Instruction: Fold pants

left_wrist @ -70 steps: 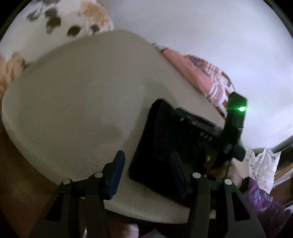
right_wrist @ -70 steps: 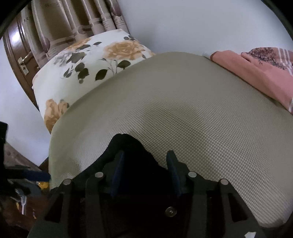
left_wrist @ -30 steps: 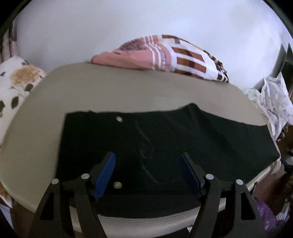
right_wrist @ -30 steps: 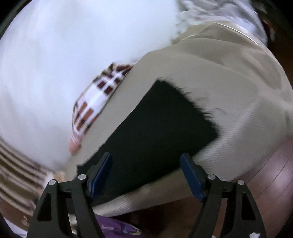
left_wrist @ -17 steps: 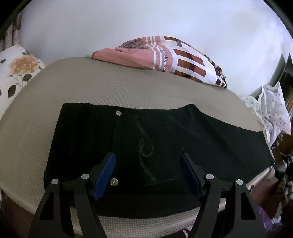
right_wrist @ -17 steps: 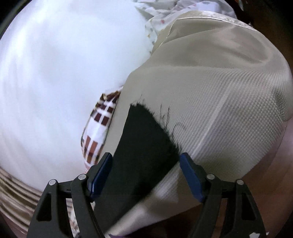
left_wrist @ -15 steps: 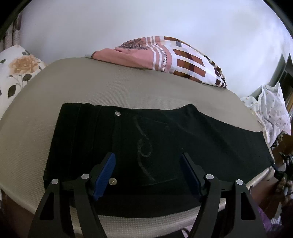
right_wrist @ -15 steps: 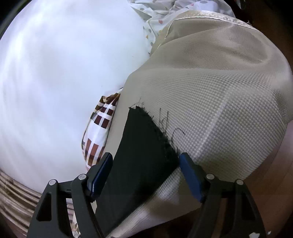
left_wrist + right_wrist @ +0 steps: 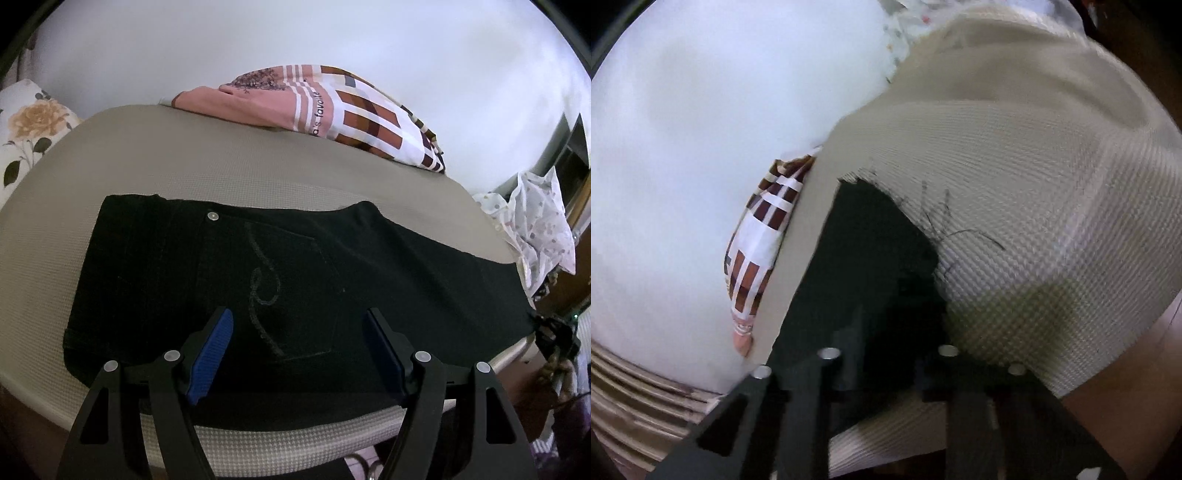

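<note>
One pair of black pants (image 9: 258,280) lies flat across my bed (image 9: 192,162), waistband toward the left, legs running off to the right. Its near edge sits close to the bed's front edge, with only a thin strip of beige cover showing below it. Beyond its far edge there is a broad band of bare cover up to the folded checked blanket (image 9: 332,107) along the wall. To the left, open cover runs out to one flowered pillow (image 9: 29,129). On the right, the leg ends reach almost to the corner of the bed, where a spotted white cloth (image 9: 535,229) hangs just past it.

My left gripper (image 9: 299,350) hovers over the seat of the pants, near the stitched back pocket (image 9: 288,288), with its two blue pads standing well apart and nothing pinched between them.

My right gripper (image 9: 886,369) is at the frayed leg end (image 9: 879,236), where loose black threads (image 9: 953,229) trail onto the cover. Its jaws are closing with the black cloth between them; the picture is blurred and dark there, so I cannot tell whether the pads already press on it. To the right of that hem the bare cover curves down to the bed's edge.
</note>
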